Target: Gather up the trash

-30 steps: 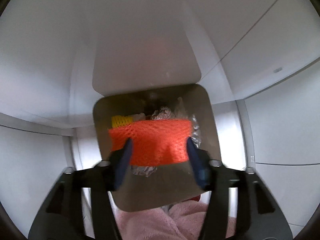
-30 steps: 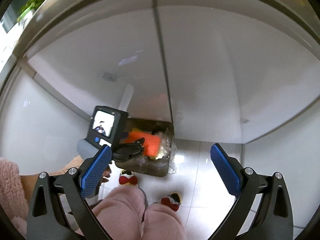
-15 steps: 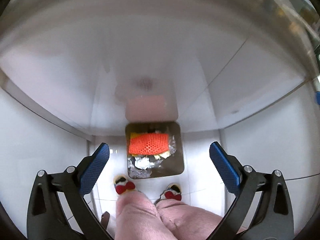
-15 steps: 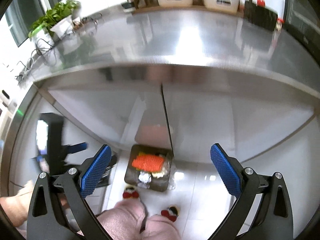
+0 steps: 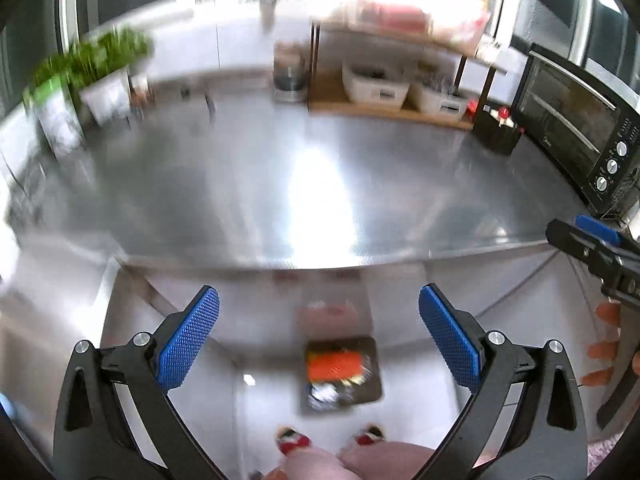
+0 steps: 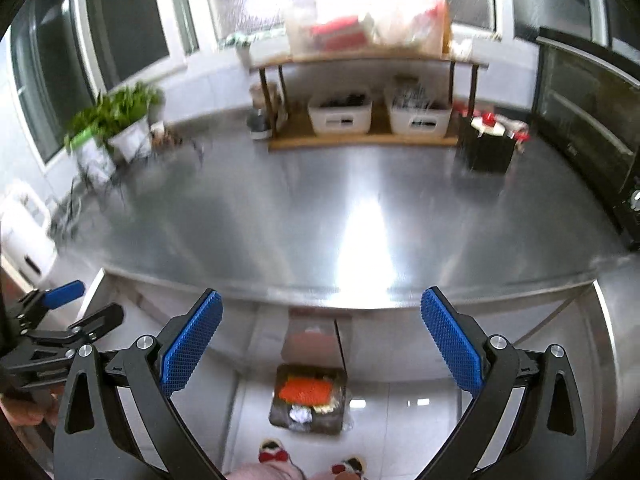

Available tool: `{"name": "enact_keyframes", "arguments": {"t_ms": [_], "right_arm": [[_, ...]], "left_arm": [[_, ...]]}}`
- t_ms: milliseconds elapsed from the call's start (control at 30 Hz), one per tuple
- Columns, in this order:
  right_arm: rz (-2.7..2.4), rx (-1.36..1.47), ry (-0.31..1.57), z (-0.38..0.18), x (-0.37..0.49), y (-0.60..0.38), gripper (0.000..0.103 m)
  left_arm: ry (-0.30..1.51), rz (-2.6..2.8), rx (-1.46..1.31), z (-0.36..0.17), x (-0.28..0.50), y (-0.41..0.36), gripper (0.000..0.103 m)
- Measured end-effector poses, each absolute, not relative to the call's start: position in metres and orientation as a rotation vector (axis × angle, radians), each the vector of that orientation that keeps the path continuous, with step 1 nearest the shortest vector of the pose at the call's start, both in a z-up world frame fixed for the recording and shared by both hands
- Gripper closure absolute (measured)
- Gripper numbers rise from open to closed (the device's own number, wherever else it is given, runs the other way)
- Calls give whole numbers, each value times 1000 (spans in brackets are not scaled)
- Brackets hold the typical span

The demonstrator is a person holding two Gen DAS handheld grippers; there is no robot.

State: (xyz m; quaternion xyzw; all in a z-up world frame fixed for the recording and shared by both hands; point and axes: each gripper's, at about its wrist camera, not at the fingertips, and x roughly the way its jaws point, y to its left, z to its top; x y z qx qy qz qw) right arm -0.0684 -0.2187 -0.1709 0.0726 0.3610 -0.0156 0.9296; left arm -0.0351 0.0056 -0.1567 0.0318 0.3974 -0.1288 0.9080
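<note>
**Inspector A:** Location of the trash?

**Inspector B:** In the trash bin (image 6: 308, 400) on the floor, below the front edge of the steel tabletop (image 6: 320, 216). An orange mesh net (image 6: 306, 389) lies on top, crumpled foil (image 6: 301, 414) just beside it. The left view, though blurred, shows the same net (image 5: 336, 364) in the same bin (image 5: 340, 372). My judgement: the bin sits against the cabinet front so items can be dropped straight in from a standing position.

**Inspector A:** State of the tongs?

**Inspector B:** The left tongs (image 5: 318, 336) stand wide apart, nothing between the pads; their jaws have just been opening. The net lies well below them, not touching. The right tongs (image 6: 322, 340) are likewise spread and empty. Each pair shows at the edge of the other's view, so the two are held side by side.

**Inspector A:** Why held that way?

**Inspector B:** Both point downward over the tabletop's edge, taking in bin and work surface together. I judge that suits a search for the next piece.

**Inspector A:** Anything left to collect?

**Inspector B:** The visible tabletop centre is bare. At the back stand a potted plant (image 6: 116, 120), a wooden shelf (image 6: 360, 60) with white baskets (image 6: 340, 114), and a toaster oven (image 5: 576, 120). None reads as trash. The person's slippers (image 6: 274, 454) are near the bin. I judge the task nearly or fully done.
</note>
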Motion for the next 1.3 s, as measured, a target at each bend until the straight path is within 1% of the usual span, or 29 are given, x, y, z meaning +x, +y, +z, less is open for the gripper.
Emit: {"name": "enact_keyframes", "arguments": {"t_ms": [300,633,833,1300], "right_arm": [[-144,93,615,-94,-83,-202,3],[-216,53,469,-28,-104,-187,3],[-224,51,421,-14,-113,-182,3],[-255,59,372,-5,-120,-184,3]], "left_arm": [[661,-198,38,-68,-44,34,8],[505,-184,30,-4,-65,45,8],[444,-175,49,15,-75,43,8],[412,-188,53,14,-81,35,8]]}}
